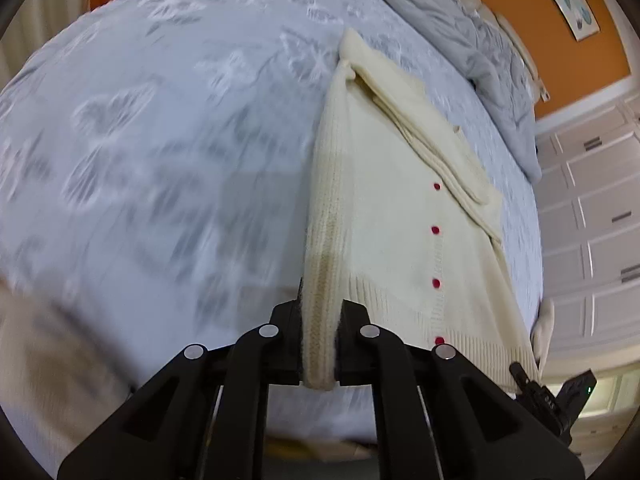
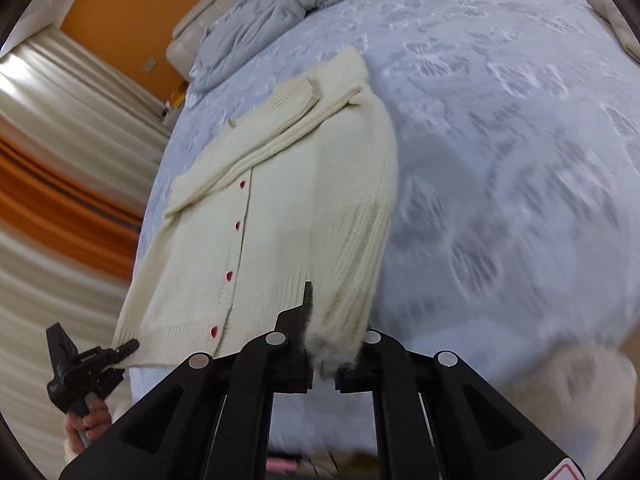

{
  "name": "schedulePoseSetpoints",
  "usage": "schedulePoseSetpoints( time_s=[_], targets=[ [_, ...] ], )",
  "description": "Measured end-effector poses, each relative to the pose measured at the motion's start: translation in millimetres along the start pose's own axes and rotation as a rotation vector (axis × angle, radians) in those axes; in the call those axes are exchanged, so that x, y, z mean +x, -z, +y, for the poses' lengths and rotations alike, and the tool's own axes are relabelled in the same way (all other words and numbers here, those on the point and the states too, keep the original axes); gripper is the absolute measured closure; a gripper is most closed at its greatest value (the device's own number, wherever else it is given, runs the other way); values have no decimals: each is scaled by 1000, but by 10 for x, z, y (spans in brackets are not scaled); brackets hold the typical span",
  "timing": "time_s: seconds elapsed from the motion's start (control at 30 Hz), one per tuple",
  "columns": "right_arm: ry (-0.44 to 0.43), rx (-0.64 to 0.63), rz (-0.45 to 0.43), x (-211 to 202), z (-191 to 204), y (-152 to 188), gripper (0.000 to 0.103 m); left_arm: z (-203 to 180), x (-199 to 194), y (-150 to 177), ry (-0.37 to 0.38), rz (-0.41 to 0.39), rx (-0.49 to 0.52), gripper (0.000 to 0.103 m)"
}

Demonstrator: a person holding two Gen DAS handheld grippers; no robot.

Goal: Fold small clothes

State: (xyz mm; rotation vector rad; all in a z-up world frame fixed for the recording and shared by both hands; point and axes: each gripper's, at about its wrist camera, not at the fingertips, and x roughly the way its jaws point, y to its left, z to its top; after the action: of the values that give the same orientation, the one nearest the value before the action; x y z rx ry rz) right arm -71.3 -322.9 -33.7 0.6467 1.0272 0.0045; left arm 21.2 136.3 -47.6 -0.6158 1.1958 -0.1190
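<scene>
Both claws pinch the cream cardigan (image 1: 400, 208) on the bed (image 1: 160, 140): left claw (image 1: 320, 344), right claw (image 2: 336, 348).

Fuzzy ribbed knit cardigan (image 1: 400, 216); matt patterned cloth bedspread (image 1: 180, 140).

We saw the cardigan (image 2: 280, 208) lying flat on the bed (image 2: 500, 140), in the middle of the right wrist picture. One sleeve (image 2: 276, 128) lay folded across its top part. The other sleeve (image 2: 360, 264) ran down its right side into our right gripper (image 2: 324, 356) at the bottom. The blanket (image 2: 288, 4) sat bunched at the top, behind the cardigan. Our left gripper (image 2: 120, 350) touched the hem at the lower left.
</scene>
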Motion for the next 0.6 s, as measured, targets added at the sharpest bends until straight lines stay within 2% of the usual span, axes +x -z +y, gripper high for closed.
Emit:
schedulePoseSetpoints(
  time_s=[0.13, 0.23, 0.3, 0.37, 0.4, 0.47, 0.53, 0.6],
  targets=[
    [11, -69, 92, -292, -72, 497, 96, 154, -381, 591, -24, 41, 50, 95],
    [-21, -172, 161, -567, -36, 833, 96, 146, -656, 960, -31, 72, 91, 95],
    [-68, -205, 171, -761, 1, 894, 96, 115, -822, 1066, -23, 88, 105, 95],
    [-147, -175, 128, -929, 35, 741, 96, 4, -938, 962, 5, 71, 106, 95],
    [-176, -169, 93, -969, 73, 610, 96, -114, -983, 747, 28, 41, 118, 95],
    [-223, -164, -5, -899, 188, 98, 96, -319, -958, 367, 44, -25, 153, 95],
    [-252, -125, -60, -625, 202, -378, 95, -597, -791, -150, 4, -109, 191, 94],
    [-210, -83, -120, -210, 172, -854, 85, -801, -410, -641, -70, -159, 206, 89]
  ],
)
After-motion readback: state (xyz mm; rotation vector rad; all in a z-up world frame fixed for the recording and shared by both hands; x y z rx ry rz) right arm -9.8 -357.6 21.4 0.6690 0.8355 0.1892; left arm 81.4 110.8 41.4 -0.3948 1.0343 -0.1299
